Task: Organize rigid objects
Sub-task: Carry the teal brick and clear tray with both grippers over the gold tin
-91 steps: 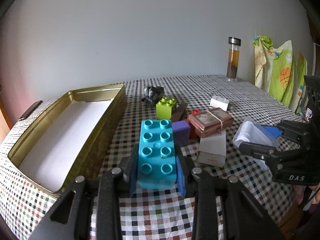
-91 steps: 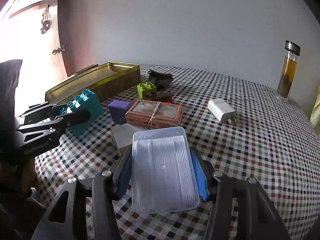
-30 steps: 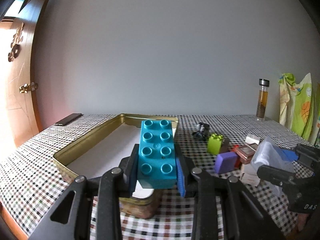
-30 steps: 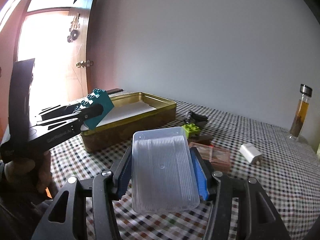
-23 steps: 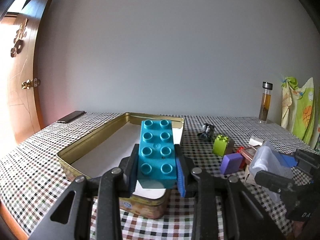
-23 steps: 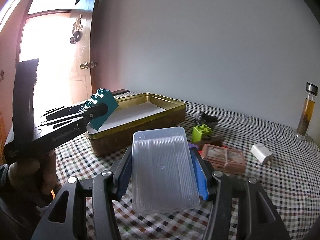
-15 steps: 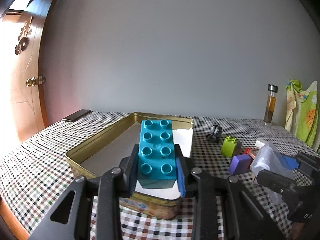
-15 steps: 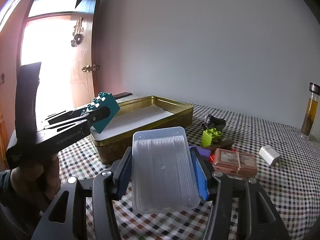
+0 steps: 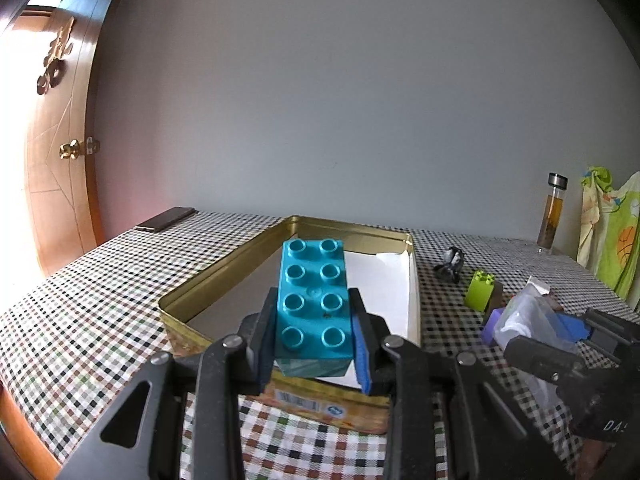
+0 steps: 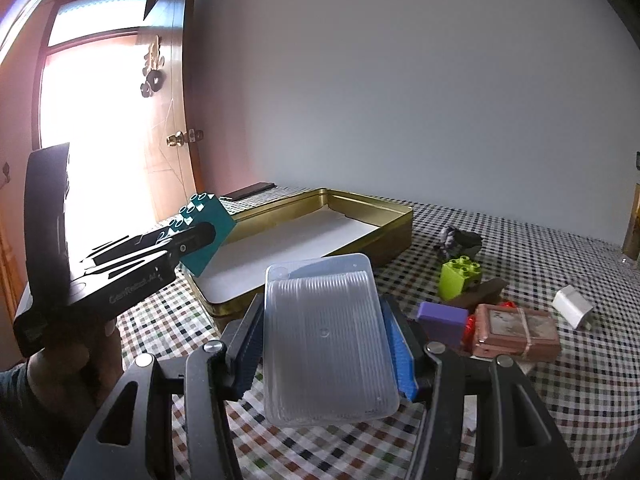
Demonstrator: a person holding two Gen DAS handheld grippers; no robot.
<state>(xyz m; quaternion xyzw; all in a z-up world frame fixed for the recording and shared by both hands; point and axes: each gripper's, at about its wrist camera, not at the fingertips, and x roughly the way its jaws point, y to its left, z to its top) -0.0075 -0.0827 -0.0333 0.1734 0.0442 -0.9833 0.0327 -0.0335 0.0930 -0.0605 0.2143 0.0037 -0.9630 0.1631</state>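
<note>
Room: plain grey wall behind, a wooden door (image 10: 176,92) with a brass knob at the left, bright light through the doorway.
Table: checked cloth (image 9: 80,320) covers the whole top.
Tin: open gold tin (image 9: 224,280) with a white paper lining, lying toward the table's left edge – its near short wall faces the grippers.
Left gripper: left gripper (image 9: 314,334) has its jaws clamped on a teal brick (image 9: 313,300), studs up; the brick hangs in the air over the tin's near end, clear of the lining.
Right gripper: right gripper (image 10: 326,344) has its jaws clamped on the long sides of a clear plastic tray (image 10: 326,340), held above the cloth just beside the tin's near corner.
Hand: a hand (image 10: 76,364) wraps the left gripper's handle at the left of the right wrist view.
Loose pieces: to the right of the tin – a lime brick (image 10: 458,278), a purple block (image 10: 442,322), a brown box (image 10: 516,332) tied with a band, a white plug (image 10: 572,306), and a small dark grey object (image 10: 460,242) nearer the wall.
Far edge: a dark phone (image 9: 164,219) at the far left corner; a glass bottle (image 9: 553,212) with amber liquid at the far right.
</note>
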